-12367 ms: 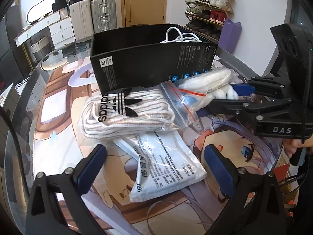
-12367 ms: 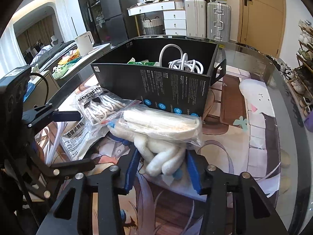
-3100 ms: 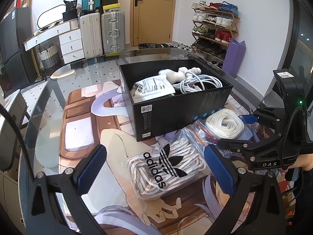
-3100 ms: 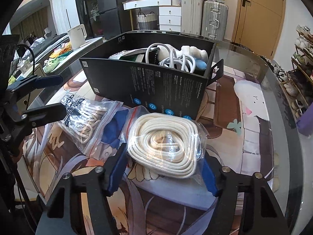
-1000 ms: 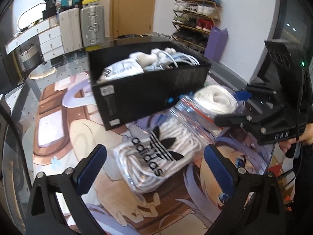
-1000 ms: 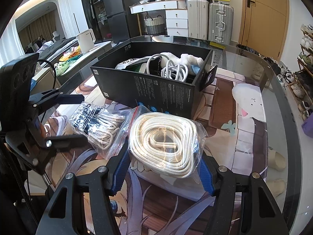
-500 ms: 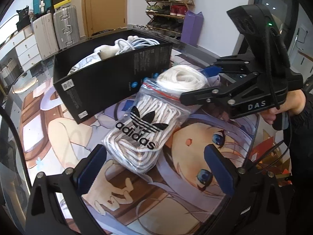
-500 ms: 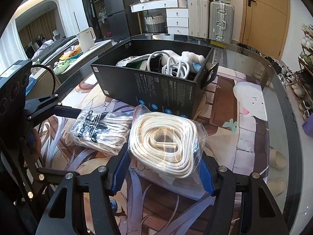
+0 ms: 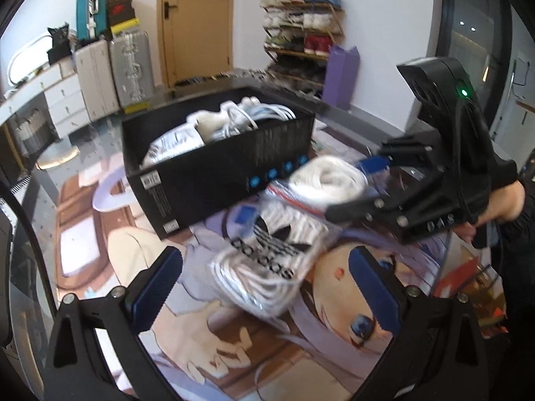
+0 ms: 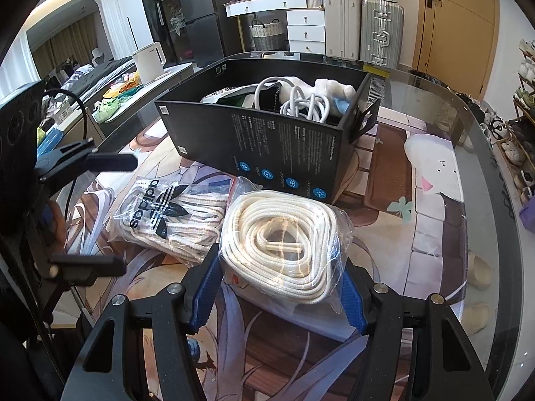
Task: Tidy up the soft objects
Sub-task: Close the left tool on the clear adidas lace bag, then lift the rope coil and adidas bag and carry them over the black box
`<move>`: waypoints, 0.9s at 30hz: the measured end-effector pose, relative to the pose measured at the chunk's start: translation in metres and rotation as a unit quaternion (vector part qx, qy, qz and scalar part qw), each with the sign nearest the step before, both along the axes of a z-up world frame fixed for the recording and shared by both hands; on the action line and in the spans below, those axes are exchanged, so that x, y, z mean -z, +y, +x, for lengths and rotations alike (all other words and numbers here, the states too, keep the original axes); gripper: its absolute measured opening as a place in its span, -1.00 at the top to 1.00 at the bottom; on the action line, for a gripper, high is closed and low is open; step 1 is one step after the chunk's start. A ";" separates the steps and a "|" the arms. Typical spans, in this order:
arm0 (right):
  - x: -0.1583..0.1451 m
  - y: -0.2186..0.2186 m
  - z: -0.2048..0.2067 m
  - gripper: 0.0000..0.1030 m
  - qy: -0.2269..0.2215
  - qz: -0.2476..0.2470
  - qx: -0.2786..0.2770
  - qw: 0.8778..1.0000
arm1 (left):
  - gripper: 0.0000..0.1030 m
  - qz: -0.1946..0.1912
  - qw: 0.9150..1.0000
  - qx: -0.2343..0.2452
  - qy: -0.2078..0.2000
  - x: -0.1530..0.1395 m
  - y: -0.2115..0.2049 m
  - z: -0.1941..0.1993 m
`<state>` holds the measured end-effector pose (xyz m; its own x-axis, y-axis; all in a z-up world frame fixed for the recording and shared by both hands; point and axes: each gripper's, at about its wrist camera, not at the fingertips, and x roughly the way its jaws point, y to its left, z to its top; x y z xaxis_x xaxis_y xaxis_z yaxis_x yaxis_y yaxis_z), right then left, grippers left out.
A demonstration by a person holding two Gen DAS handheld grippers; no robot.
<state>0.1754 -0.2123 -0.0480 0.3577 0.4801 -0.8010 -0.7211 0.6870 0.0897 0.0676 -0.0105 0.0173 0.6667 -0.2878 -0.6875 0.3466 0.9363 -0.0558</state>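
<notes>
- The black box [image 10: 267, 147] stands toward the far side of the tabletop [image 10: 434, 234], on a printed mat, and already holds several soft things: a white cable coil [image 10: 301, 103], a white plush piece [image 10: 334, 92] and a flat white packet [image 9: 174, 143]. That part of the sorting looks done.
- Two bagged items are left outside the box, both lying on the mat just in front of its near wall and touching each other.
- The bag of cream rope [image 10: 284, 244] sits between the blue pads of the right gripper [image 10: 281, 287]. The pads press on the bag's two sides, so it is pinched, yet the bag's underside seems to rest on the mat; it has not been lifted into the box.
- The bag of striped laces [image 10: 170, 217], marked with a black trefoil logo, lies beside the rope bag on the side toward the left gripper [image 9: 264, 290].
- The left gripper's fingers are spread wide and hover near the laces bag without touching it; that view is blurred.
- By this reckoning the task is well past halfway: the rope bag must go up and over the box wall, then the laces bag.
- The slack plastic may slip or snag on the box rim.
</notes>
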 end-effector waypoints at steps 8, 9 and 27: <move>0.002 0.003 -0.002 -0.25 0.002 -0.002 -0.007 1.000 | -0.95 0.026 0.999 0.020 0.029 0.015 -0.019 0.017; 0.002 0.004 -0.003 -0.25 0.002 -0.002 -0.008 1.000 | -0.95 0.032 0.999 0.026 0.033 0.016 -0.022 0.018; -0.008 -0.003 -0.002 -0.24 -0.004 0.015 -0.007 1.000 | 0.08 0.035 0.998 0.015 0.049 0.021 -0.018 0.016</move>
<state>0.1733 -0.2149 -0.0402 0.3578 0.5087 -0.7830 -0.7311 0.6743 0.1040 0.0839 -0.0283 -0.0040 0.5872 -0.2557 -0.7680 0.3699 0.9287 -0.0264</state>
